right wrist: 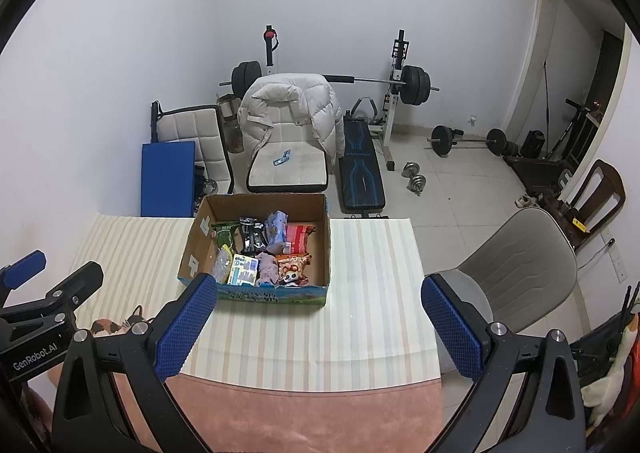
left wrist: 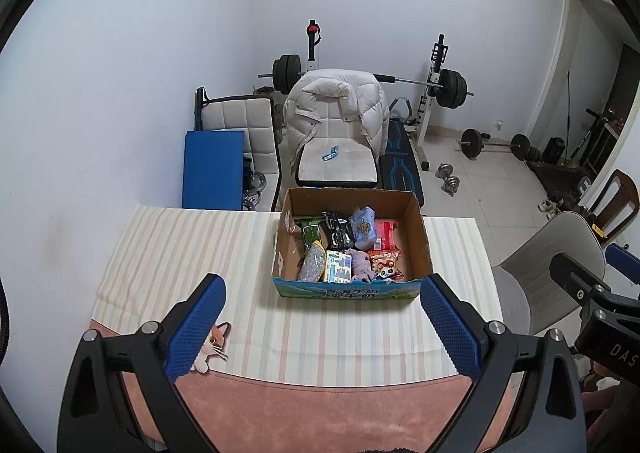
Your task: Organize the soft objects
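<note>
An open cardboard box stands at the far side of the striped tablecloth. It holds several soft packets and pouches, among them a green packet, a black packet, a pale blue pouch, a red packet and a pinkish cloth. My left gripper is open and empty, held above the table in front of the box. My right gripper is open and empty, in front of the box and to its right.
A cat-shaped mat lies near the table's front left. A grey chair stands right of the table. Behind the table are a chair with a white puffer jacket, a blue pad and a weight bench.
</note>
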